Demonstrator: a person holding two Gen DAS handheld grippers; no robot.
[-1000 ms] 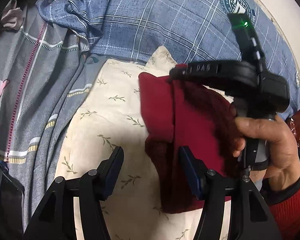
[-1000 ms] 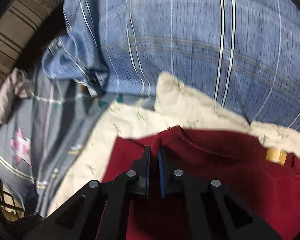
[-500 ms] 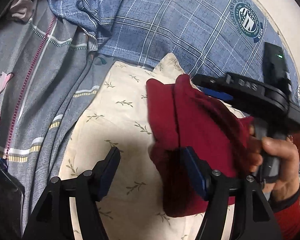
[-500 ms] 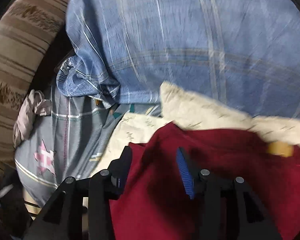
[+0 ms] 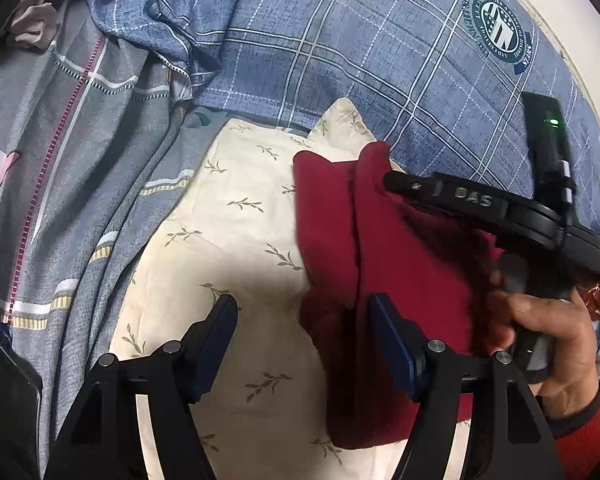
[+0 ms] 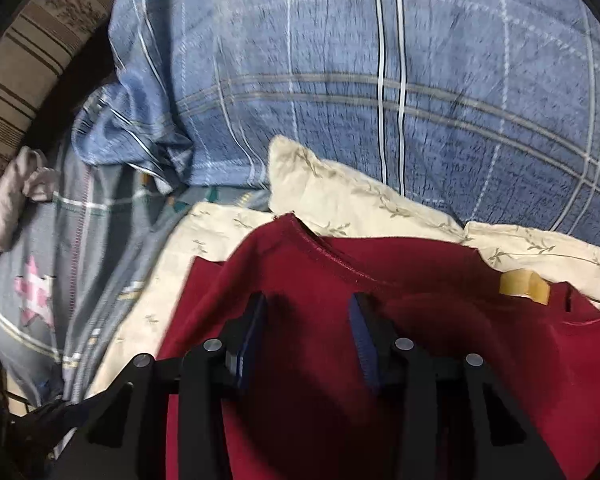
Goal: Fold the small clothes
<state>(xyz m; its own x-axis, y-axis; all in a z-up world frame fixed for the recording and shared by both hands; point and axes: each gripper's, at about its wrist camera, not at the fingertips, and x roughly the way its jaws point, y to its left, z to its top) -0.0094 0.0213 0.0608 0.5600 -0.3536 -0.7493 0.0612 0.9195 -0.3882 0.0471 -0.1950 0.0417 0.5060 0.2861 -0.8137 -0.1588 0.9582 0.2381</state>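
A dark red garment (image 5: 400, 272) lies partly folded on a cream leaf-print cloth (image 5: 240, 240), one flap laid over the other. My left gripper (image 5: 304, 308) hovers over its left edge with jaws opening. The red edge lies between the fingers and the pads do not press it. My right gripper (image 5: 396, 184), held by a hand (image 5: 548, 328) in a red sleeve, reaches over the garment's far corner. In its own view the right gripper (image 6: 308, 304) hangs just above the red garment (image 6: 300, 264), jaws apart and closing, nothing pinched. A yellow label (image 6: 524, 286) shows at the collar.
A blue plaid pillow (image 5: 360, 60) bulges right behind the cream cloth. Grey bedding with a pink star (image 5: 60, 160) lies rumpled to the left. A dark flat object (image 5: 8, 392) sits at the lower left. A brown striped cushion (image 6: 28, 52) is at the far left.
My right gripper was shut on the red garment's edge and has let go; its fingers now stand apart above the cloth. The left fingers have spread a little wider.
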